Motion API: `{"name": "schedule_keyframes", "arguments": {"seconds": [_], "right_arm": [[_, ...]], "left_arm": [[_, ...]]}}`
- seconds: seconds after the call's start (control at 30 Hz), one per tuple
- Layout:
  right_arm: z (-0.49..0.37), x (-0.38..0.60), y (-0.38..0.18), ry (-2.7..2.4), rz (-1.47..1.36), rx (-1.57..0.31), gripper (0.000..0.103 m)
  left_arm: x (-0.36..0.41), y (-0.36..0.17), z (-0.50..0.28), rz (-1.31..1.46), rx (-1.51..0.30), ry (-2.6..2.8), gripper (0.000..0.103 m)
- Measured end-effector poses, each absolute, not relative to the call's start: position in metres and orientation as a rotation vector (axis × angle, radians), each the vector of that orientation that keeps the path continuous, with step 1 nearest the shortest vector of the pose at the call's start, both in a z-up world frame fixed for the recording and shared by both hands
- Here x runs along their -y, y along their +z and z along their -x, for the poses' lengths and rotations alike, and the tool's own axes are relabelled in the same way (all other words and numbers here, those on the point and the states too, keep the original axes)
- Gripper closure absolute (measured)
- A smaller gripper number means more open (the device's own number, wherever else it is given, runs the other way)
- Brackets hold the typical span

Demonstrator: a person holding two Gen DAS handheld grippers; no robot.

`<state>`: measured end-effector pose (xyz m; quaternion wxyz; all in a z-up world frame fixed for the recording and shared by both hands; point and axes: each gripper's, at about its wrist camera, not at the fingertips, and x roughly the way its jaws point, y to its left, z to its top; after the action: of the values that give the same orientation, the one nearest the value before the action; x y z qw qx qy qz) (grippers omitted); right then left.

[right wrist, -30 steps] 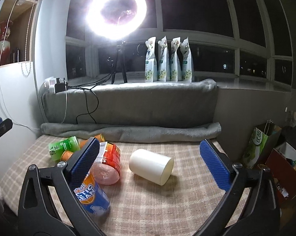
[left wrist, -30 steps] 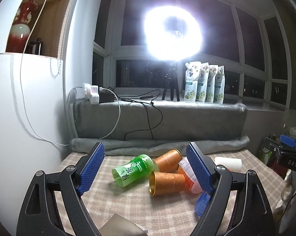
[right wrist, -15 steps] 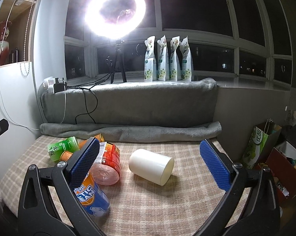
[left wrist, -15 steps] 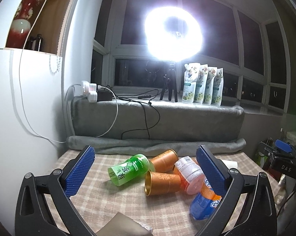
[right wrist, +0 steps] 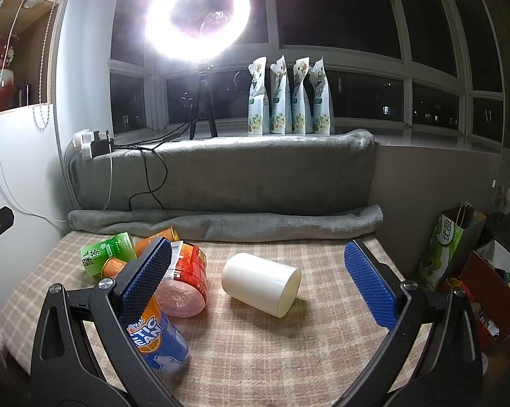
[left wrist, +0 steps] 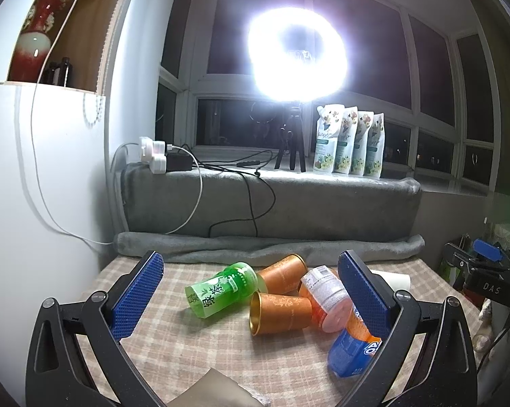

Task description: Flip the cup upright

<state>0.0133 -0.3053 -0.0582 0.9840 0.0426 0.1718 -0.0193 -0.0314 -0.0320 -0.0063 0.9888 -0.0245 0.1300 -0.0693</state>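
Change over the last second, left wrist view: the left tool (left wrist: 251,293) has drawn back and risen a little from the cluster. Its right pad, which overlapped the cans before, now leaves more of the blue-and-orange can (left wrist: 353,349) showing. Jaws stand wide apart, nothing between them. Right wrist view: essentially static; the right tool (right wrist: 258,283) is likewise spread wide and holds nothing, with the white cup (right wrist: 261,285) framed between its pads but untouched.

Judgement: the retreat of the left tool hands the job to the right side; the grasp on the cup has not begun, so the flip is entirely ahead.

Left to right on the checked worktop (right wrist: 288,356), right wrist view: green tea cup (right wrist: 107,252), orange cups behind it, red-orange can (right wrist: 187,281) lying down, blue-and-orange can in front of it, then the white cup on its side, well apart from the rest, mouth toward the camera-right.

View differences: the left wrist view shows two copper cups (left wrist: 280,312) clearly, mouths visible, but only a sliver of the white cup (left wrist: 395,279) past its right pad. The right wrist view shows that cup whole and its clear surroundings.
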Motion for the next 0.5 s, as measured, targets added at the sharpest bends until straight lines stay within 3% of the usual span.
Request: {"name": "schedule_keyframes", "arguments": {"seconds": [0.5], "right_arm": [[-0.0146, 0.3043, -0.0592, -0.037, -0.088, -0.350, 0.000]], "left_arm": [[0.0321, -0.0070, 0.0313, 0.048, -0.259, -0.137, 0.001]]}}
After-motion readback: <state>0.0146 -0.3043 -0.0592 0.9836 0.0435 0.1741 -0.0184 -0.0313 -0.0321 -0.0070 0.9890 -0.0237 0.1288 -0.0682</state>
